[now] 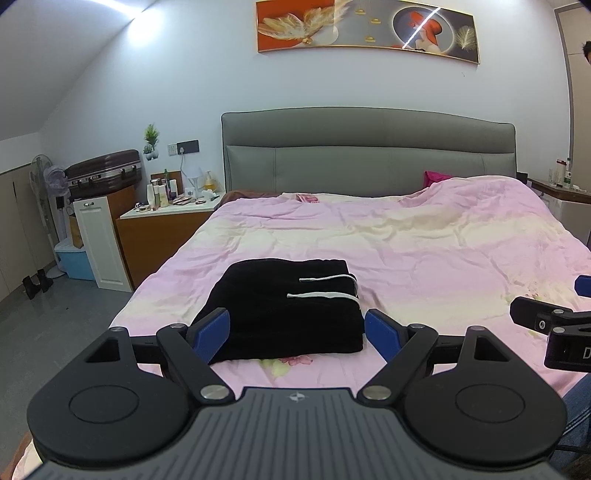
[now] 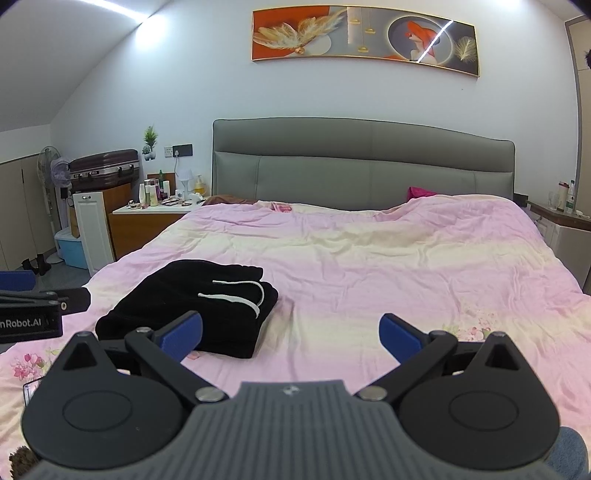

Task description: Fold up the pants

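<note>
The black pants [image 1: 284, 310] are folded into a compact, roughly square bundle and sit on the pink floral duvet [image 1: 424, 251] near the foot of the bed, with the white drawstring [image 1: 325, 286] lying across the top of the bundle toward its right side. The left gripper [image 1: 297, 330] hangs just in front of the bundle with its jaws spread wide and nothing between them; the blue pads [image 1: 212, 328] sit about level with the near corners of the pants, one on each side, and I honestly can't tell if the left pad is brushing the fabric or just overlapping it in the view. The right gripper [image 2: 291, 332] is off to the right of the pants over bare duvet, also wide open and empty, with its left pad [image 2: 183, 334] lined up against the near right corner of the bundle. Each gripper pokes into the edge of the other one's camera. Farther back there's a grey padded headboard [image 1: 369, 155], a long framed feather print [image 1: 365, 29] on the wall above it, and a nightstand [image 1: 166, 225] crowded with bottles on the left side of the bed.
</note>
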`<state>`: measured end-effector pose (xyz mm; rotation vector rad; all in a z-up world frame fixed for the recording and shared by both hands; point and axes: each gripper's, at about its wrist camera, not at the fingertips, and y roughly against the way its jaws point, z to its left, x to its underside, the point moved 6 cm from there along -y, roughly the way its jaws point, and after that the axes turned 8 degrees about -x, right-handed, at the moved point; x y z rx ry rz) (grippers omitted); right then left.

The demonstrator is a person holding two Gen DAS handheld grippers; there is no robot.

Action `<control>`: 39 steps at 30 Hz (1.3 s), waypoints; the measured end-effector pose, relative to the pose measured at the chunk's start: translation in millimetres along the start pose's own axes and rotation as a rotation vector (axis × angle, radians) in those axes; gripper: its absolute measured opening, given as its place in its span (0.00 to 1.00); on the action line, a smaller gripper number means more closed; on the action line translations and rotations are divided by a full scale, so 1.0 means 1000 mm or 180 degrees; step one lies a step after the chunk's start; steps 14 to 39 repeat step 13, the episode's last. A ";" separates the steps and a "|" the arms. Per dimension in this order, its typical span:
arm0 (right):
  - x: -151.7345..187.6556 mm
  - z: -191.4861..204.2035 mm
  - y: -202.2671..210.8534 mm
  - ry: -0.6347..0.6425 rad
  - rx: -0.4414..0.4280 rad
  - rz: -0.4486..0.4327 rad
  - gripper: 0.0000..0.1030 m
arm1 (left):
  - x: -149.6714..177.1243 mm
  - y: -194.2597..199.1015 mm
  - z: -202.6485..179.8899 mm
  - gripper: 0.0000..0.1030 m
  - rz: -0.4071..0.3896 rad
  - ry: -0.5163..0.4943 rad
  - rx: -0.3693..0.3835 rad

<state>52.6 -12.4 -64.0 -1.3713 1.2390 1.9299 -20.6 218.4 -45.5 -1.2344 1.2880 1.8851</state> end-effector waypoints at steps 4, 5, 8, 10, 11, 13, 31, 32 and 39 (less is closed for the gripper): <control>0.001 0.001 0.002 0.0000 -0.0001 -0.0006 0.95 | -0.001 0.001 0.001 0.94 -0.0005 0.0024 -0.0003; 0.001 0.001 0.002 0.0001 -0.0001 -0.0006 0.95 | -0.002 0.002 0.002 0.94 -0.0007 0.0026 0.0001; 0.000 0.001 0.002 -0.0004 0.0000 -0.0007 0.95 | -0.003 0.003 0.001 0.94 -0.0018 0.0023 0.0017; 0.000 0.001 0.002 -0.0005 -0.0001 -0.0006 0.95 | -0.004 0.004 0.001 0.93 -0.0031 0.0021 0.0019; 0.000 0.001 0.003 -0.0009 0.0000 -0.0007 0.95 | -0.004 0.004 0.000 0.93 -0.0031 0.0026 0.0004; 0.000 0.002 0.004 -0.0014 0.0002 -0.0007 0.95 | -0.005 0.004 0.001 0.93 -0.0031 0.0048 -0.0017; 0.000 0.002 0.004 -0.0014 0.0002 -0.0007 0.95 | -0.005 0.004 0.001 0.93 -0.0031 0.0048 -0.0017; 0.000 0.002 0.004 -0.0014 0.0002 -0.0007 0.95 | -0.005 0.004 0.001 0.93 -0.0031 0.0048 -0.0017; 0.000 0.002 0.004 -0.0014 0.0002 -0.0007 0.95 | -0.005 0.004 0.001 0.93 -0.0031 0.0048 -0.0017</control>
